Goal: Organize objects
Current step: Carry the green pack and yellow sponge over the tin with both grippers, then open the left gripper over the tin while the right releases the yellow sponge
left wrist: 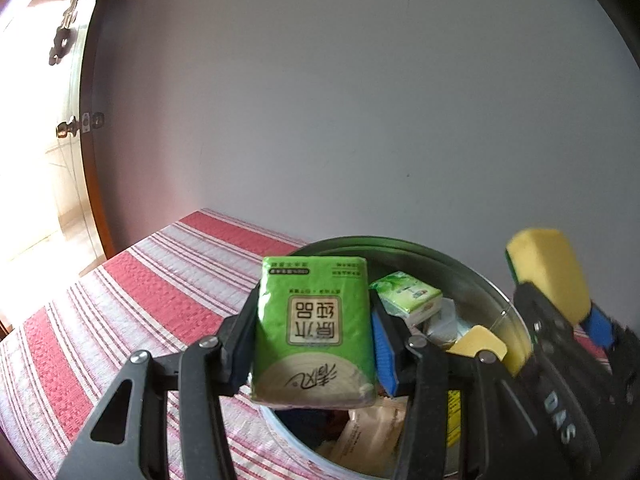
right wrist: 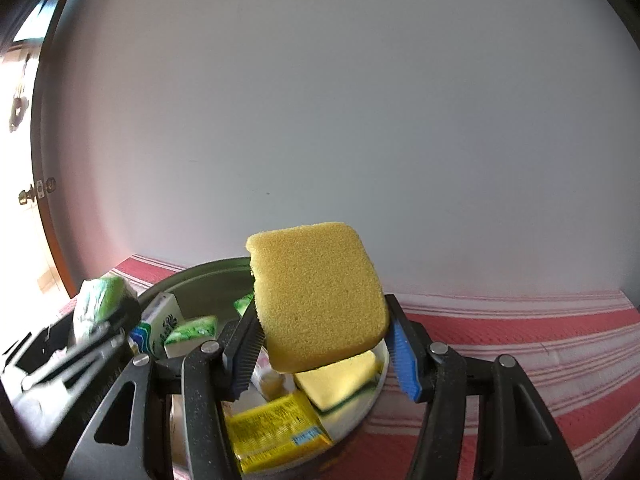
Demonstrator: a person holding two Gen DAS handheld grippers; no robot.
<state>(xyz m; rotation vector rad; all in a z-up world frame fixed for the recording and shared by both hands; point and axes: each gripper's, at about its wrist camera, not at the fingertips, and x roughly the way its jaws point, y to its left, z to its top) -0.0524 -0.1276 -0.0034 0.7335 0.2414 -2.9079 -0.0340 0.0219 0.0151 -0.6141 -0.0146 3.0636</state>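
Observation:
My left gripper [left wrist: 316, 340] is shut on a green tissue pack [left wrist: 314, 328] and holds it above the near rim of a round metal basin [left wrist: 472, 276]. My right gripper [right wrist: 324, 344] is shut on a yellow sponge [right wrist: 320, 300], held above the same basin [right wrist: 208, 276]. The sponge also shows in the left wrist view [left wrist: 548, 272], and the tissue pack in the right wrist view [right wrist: 100, 300]. Inside the basin lie a second green tissue pack [left wrist: 408, 296], another yellow sponge [right wrist: 340, 380], a yellow packet [right wrist: 272, 428] and a white carton [right wrist: 160, 324].
The basin stands on a table covered by a red-and-white striped cloth [left wrist: 140, 300] against a plain white wall [left wrist: 360, 120]. A dark wooden door frame [left wrist: 86, 160] with a knob stands at the left. A tan packet [left wrist: 372, 436] lies in the basin.

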